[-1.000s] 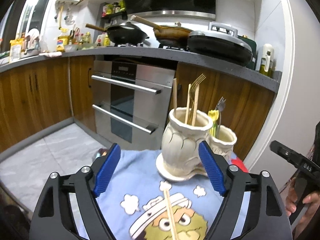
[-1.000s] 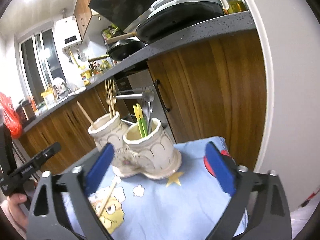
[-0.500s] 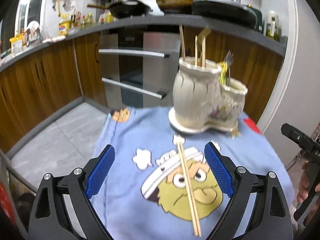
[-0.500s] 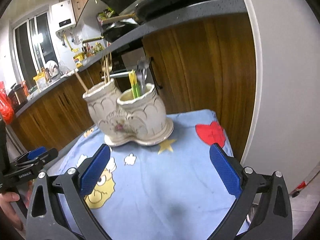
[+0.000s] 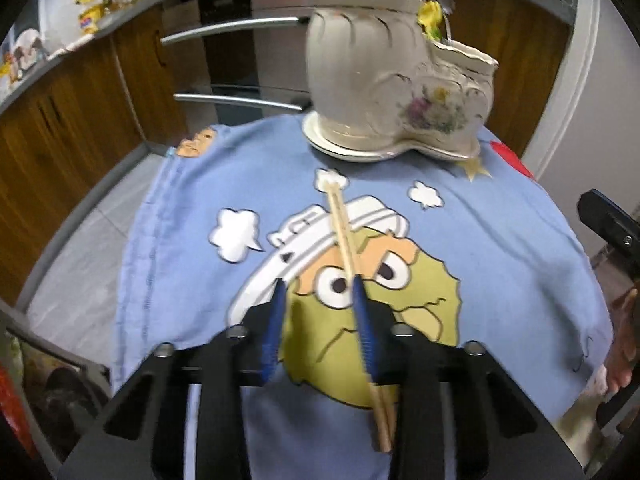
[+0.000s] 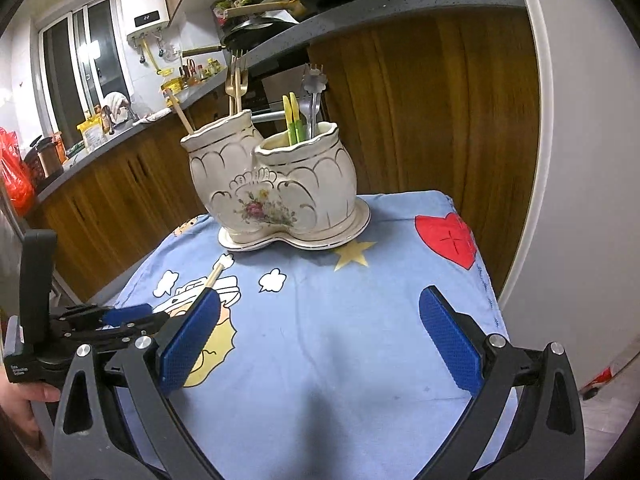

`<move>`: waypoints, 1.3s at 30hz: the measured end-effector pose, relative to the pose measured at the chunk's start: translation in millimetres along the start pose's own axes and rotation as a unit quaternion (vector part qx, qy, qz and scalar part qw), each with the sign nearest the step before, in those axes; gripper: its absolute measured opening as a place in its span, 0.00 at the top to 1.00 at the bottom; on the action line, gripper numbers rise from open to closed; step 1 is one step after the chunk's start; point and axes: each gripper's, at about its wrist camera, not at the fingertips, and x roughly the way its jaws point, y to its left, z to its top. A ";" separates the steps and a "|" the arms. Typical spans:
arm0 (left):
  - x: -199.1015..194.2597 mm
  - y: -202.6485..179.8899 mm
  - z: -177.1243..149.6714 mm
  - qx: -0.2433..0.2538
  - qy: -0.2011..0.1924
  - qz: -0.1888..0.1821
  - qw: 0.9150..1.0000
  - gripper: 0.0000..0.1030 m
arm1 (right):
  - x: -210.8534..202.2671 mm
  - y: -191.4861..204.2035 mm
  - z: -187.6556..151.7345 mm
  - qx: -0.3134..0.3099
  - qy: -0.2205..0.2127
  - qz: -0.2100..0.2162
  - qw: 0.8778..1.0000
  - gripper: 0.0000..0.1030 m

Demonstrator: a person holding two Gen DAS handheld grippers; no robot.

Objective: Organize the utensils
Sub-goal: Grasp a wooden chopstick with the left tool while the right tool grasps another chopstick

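A pair of wooden chopsticks [image 5: 347, 240] lies on the blue cartoon cloth [image 5: 192, 208], pointing toward a cream ceramic two-cup utensil holder [image 5: 384, 92]. My left gripper [image 5: 318, 290] is low over the chopsticks, its jaws narrowed around them with a gap still showing; the right pad [image 5: 362, 312] touches the sticks. In the right wrist view the holder [image 6: 276, 188] holds gold forks, a chopstick, yellow-green utensils and a steel fork. My right gripper [image 6: 318, 314] is open and empty above the cloth, and the left gripper [image 6: 124, 316] shows at lower left.
The cloth [image 6: 360, 312] covers a small table with edges close on all sides. Wooden kitchen cabinets [image 6: 420, 112] and an oven [image 5: 240, 60] stand behind it. A red heart patch [image 6: 448, 240] marks the cloth's right corner.
My left gripper has dropped down to the chopsticks and its jaws have narrowed from wide open. My right gripper has stayed open and moved slightly lower.
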 end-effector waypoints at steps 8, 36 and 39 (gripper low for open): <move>11.8 -13.1 2.6 0.017 0.015 0.004 1.000 0.83 | 7.3 3.4 -6.1 -0.012 0.013 0.008 1.000 0.04; -33.5 56.7 -15.4 -0.034 -0.029 -0.062 0.997 0.95 | 58.6 114.5 -30.4 -0.121 0.160 0.048 0.979 0.70; -38.7 64.7 -16.5 -0.041 -0.039 -0.067 0.996 0.95 | 71.5 124.6 -27.7 -0.107 0.178 0.053 0.977 0.72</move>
